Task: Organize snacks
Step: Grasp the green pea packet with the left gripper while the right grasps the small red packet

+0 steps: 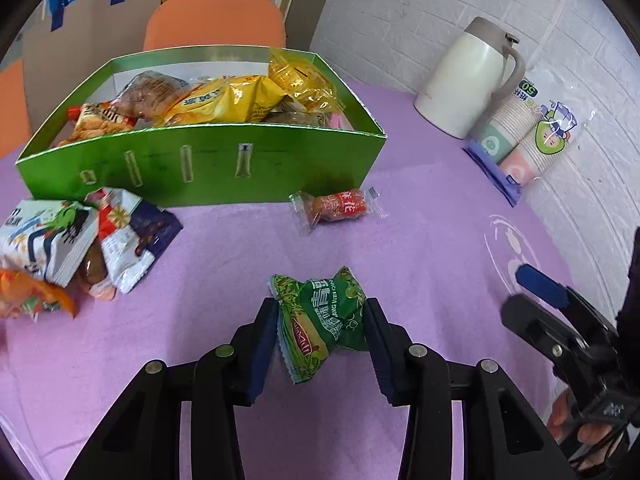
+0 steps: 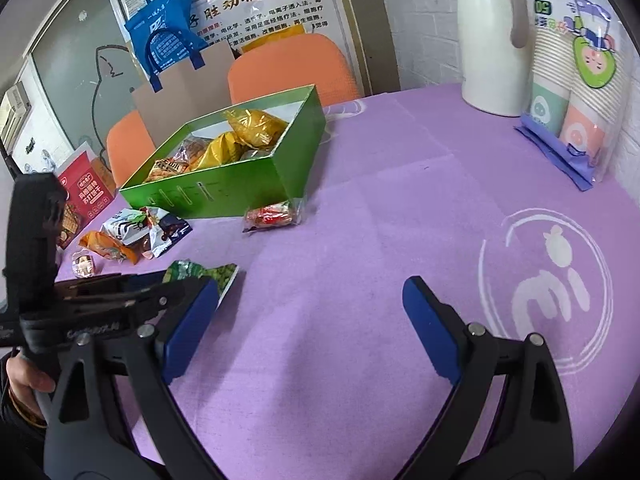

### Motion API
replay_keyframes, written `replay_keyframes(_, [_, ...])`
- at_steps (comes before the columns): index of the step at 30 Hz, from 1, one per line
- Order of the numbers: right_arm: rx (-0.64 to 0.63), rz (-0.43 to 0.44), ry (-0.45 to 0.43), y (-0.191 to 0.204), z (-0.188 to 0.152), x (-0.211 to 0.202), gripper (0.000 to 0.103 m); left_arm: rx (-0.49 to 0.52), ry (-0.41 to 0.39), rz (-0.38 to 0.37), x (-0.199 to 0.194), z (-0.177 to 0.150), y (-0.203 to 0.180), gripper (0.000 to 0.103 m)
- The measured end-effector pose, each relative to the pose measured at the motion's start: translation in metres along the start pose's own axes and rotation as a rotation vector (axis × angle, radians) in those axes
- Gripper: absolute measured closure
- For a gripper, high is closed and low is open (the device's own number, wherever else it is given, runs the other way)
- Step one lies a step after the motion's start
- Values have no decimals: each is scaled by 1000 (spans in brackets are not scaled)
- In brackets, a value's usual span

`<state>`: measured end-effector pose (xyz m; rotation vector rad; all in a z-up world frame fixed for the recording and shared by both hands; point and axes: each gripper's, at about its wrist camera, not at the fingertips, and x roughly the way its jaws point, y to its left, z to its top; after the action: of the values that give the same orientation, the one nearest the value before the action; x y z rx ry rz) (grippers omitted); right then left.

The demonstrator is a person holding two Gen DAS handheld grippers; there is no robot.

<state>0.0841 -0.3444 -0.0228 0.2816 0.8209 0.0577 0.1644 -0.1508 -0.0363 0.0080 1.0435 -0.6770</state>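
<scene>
In the left wrist view we see the left gripper point(image 1: 322, 334) at the lower middle of the frame, its two dark blue pads pressed against the sides of a green snack packet point(image 1: 324, 322), which sits pinched between them on the purple tablecloth point(image 1: 420, 248); the packet bulges above the pads and its crimped lower end hangs out below them toward the bottom of the frame. Above it, near the centre, a small red-wrapped snack point(image 1: 336, 206) lies just in front of the near wall of the green box point(image 1: 224, 168), apart from the tongs. The box fills the upper left and holds yellow and orange packets. At the left edge a heap of loose snack packs point(image 1: 76, 236) lies beside the box's near corner. In the upper right stand a white thermos jug point(image 1: 466, 76) and a sleeve of paper cups point(image 1: 528, 140) against the white brick wall. The right gripper point(image 1: 540, 284) enters at the right edge, one blue pad showing. In the right wrist view the right gripper point(image 2: 310, 316) spreads wide across the lower frame, its jaws apart with only bare cloth between them. The green packet point(image 2: 212, 274) shows at the left, just beyond its left pad, partly hidden by the left gripper's black body. The green box point(image 2: 240, 188) sits in the upper left, the red snack point(image 2: 272, 216) touching its near wall.
</scene>
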Motion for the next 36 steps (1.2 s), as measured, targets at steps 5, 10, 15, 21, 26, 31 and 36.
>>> replay_keyframes(5, [-40,38,52,23,18,37,20,-16,-28,40,-29,-26,18,59])
replay_keyframes(10, [-64,13,73,38,34,68,23,-57,-37,32,-48,-44,36,57])
replay_keyframes(15, [-57,-16,90,41,43,88,25,-74,-60,5,-59,-46,42,46])
replay_keyframes(21, [-87,-74,78,37,41,93,54,-18,-42,24,-52,-47,35,42])
replay_keyframes(26, [-62,-77,75,23,41,87,69,-25,-22,22,-44,-47,37,43])
replay_keyframes(31, [-45,-50,62,26,41,87,32,-43,-22,21,-44,-52,36,43])
replay_keyframes(36, [-93,-99,85,37,41,99,31,-41,-26,24,-49,-53,36,42])
